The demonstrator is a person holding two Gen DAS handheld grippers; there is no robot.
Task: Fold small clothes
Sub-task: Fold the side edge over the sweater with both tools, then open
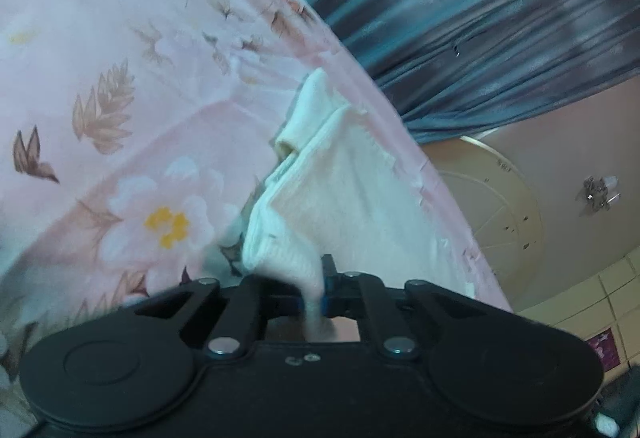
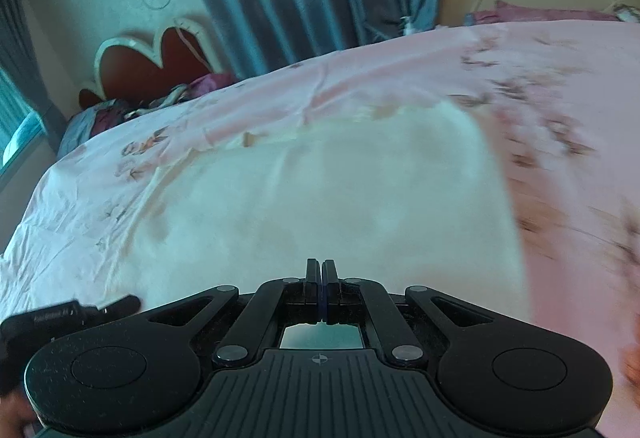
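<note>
Lying on the bed (image 1: 120,38) near its edge, a white garment (image 1: 340,174) is pinched at one fold by the left gripper (image 1: 316,298). Right gripper (image 2: 322,290) jaws meet empty. Soft, light knit; edges or corners are judged the best hold.

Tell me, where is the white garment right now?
The white garment lies on the pink flowered bedsheet, one edge pinched in the left claw, near the bed's edge.
</note>
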